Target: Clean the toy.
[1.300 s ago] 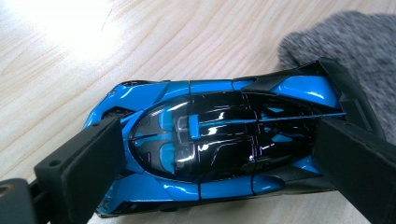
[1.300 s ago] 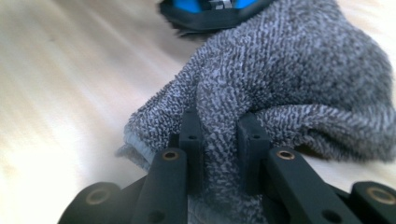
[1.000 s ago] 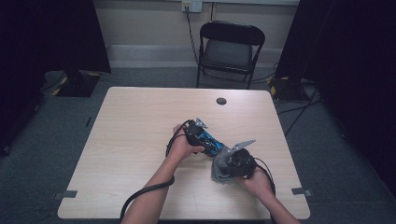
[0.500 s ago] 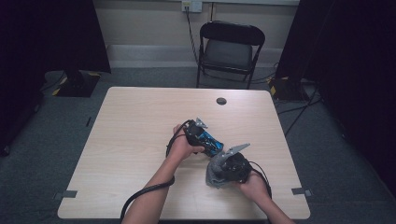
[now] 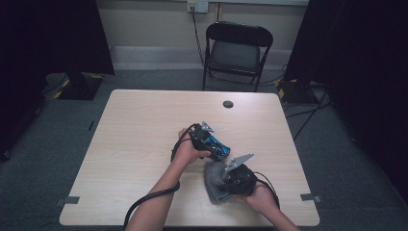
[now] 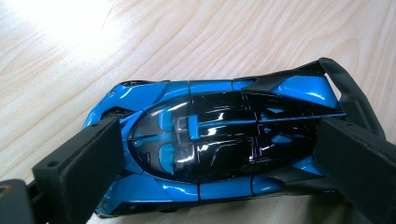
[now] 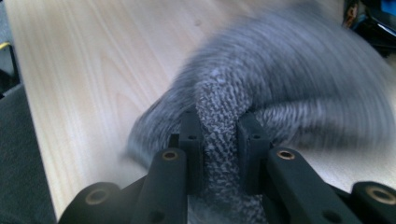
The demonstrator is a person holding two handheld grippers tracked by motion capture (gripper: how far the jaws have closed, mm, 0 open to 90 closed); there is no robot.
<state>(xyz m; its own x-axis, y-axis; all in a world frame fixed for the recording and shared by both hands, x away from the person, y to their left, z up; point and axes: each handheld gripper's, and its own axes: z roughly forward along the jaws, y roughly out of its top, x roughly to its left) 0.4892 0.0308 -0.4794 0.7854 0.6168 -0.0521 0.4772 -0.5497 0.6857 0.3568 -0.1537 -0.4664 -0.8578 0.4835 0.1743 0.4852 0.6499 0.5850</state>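
The left hand-held gripper (image 6: 205, 154) clamps a blue car (image 6: 219, 140) on the counter (image 5: 144, 134); just beside the car, the right hand-held gripper (image 7: 219, 135) pinches a grey cloth (image 7: 289, 84).

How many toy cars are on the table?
1. The blue and black car lies near the middle of the table, held between the jaws of the left claw, beside the grey cloth.

A light wood-grain table (image 5: 144, 144) stands on grey carpet. On it lie a blue-and-black toy car (image 6: 210, 140) and a grey knitted cloth (image 7: 289, 84) near the front edge; a small dark round disc (image 5: 228, 104) sits at the far edge.
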